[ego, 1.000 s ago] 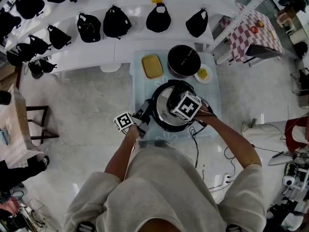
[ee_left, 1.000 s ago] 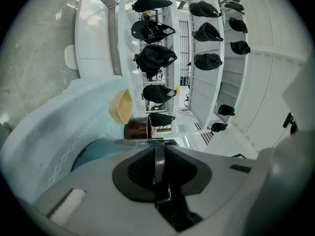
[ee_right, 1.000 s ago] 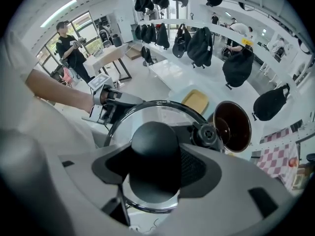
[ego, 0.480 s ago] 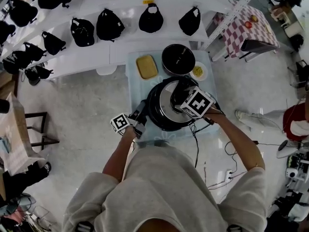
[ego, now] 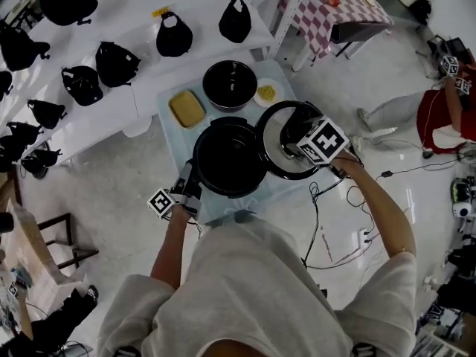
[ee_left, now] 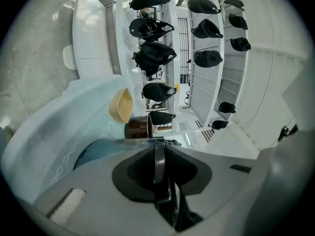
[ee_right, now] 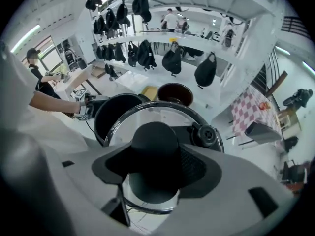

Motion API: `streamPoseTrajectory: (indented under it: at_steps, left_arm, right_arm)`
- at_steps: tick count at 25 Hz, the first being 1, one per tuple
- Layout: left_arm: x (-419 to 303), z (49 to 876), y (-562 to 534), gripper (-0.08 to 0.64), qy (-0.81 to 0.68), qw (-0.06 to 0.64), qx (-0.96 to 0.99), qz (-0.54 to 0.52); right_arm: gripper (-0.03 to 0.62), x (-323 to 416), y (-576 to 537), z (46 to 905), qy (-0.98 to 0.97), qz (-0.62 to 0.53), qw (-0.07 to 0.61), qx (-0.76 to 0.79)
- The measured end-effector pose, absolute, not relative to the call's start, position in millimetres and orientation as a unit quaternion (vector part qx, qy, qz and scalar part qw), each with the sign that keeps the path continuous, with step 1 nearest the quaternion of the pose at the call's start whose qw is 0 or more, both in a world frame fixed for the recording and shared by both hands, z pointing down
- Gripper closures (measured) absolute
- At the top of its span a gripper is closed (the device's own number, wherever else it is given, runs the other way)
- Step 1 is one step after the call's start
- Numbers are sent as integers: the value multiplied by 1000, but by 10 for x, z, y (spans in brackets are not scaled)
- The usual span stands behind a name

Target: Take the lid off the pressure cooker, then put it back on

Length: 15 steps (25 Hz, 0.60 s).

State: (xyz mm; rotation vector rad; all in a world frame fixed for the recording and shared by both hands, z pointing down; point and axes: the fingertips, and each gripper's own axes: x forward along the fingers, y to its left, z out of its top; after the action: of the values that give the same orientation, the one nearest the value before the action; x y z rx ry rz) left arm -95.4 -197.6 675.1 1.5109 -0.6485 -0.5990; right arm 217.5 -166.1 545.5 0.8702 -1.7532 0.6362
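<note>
A counter (ego: 175,136) under a pale blue cloth fills the middle of the head view. Along its far edge stand a yellow dish (ego: 186,108) at eleven o'clock, a dark round pot (ego: 230,85) at twelve and a small white plate (ego: 266,93) of yellow food at one, just beside the pot. White shelves (ego: 141,88) with black bags (ego: 117,63) run from nine to twelve. A checkered table (ego: 327,10) stands at one, a person in red (ego: 436,114) at three, a wooden chair (ego: 56,218) at eight. A black cable (ego: 319,222) trails over the floor at four.
</note>
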Motion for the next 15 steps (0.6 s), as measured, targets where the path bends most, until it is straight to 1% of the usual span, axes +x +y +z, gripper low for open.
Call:
streamPoseTrajectory:
  at_steps: [4,7,15]
  left_arm:
    - [-965,6741,-1967,494,-294,637,659,-271]
    - [-947,6748,-1954,494,-300,634,659,-273]
    - [-934,6752,-1959,492,-315,631,660,-257]
  right_arm:
    - [319,2739,-1471,5572,-698,294,512,406]
    - [319,3028,-1284,5729,-678,317,511,423]
    - [319,3209,-1035,6406,-660,366,507,417]
